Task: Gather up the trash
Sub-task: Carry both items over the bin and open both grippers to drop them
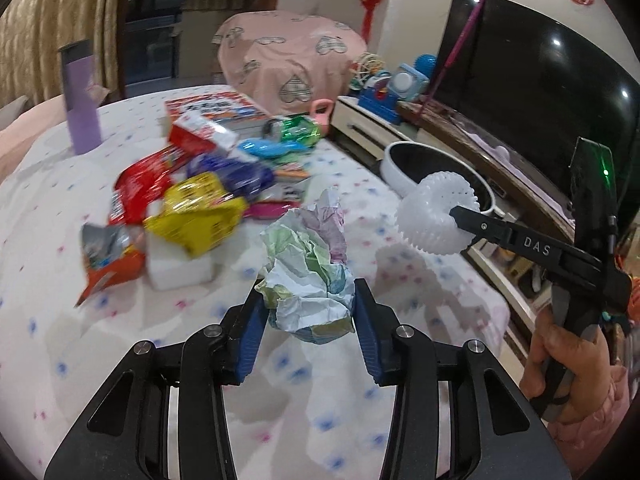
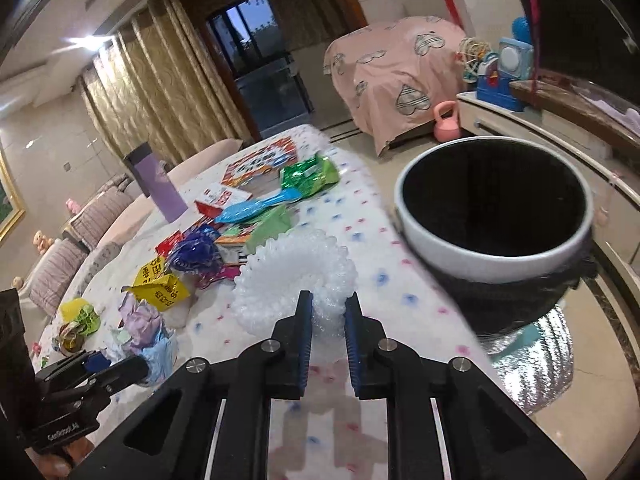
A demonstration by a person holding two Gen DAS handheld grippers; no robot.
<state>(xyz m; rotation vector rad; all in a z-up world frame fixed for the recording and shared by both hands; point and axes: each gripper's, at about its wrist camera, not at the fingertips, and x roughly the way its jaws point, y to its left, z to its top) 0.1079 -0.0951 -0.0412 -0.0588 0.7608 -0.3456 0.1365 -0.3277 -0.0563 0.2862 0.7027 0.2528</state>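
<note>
Carrying two pieces of trash at once looks like the step in hand, with the white-rimmed bin (image 2: 494, 216) as the goal. The left gripper (image 1: 310, 300) is clamped on a crumpled paper ball (image 1: 308, 268), its blue pads pressing the paper from both sides and holding it above the dotted tablecloth (image 1: 60, 340), on the side of the table away from the bin. The right gripper (image 2: 325, 316) is pinched nearly together on the edge of a white ridged plastic tray (image 2: 296, 276) (thin, translucent, likely to flex), and seen from the left wrist that tray hangs just in front of the bin's rim. The bin itself stands off the table edge, close beside it, lined with a black bag and open at the top.

Farther from the bin lies the remaining litter: a yellow wrapper (image 1: 196, 216), a red packet (image 1: 144, 184), a blue wrapper (image 1: 232, 170) and a green foil bag (image 2: 308, 174), all loose on the cloth. A purple bottle (image 1: 80, 96) stands upright well beyond them and probably is not trash.

Next, I judge, each hand must travel over the bin's mouth before the jaws part. The tray is closer and should go first; the paper ball has the whole table edge to cross. Releasing early would drop either piece on the cloth or floor.
</note>
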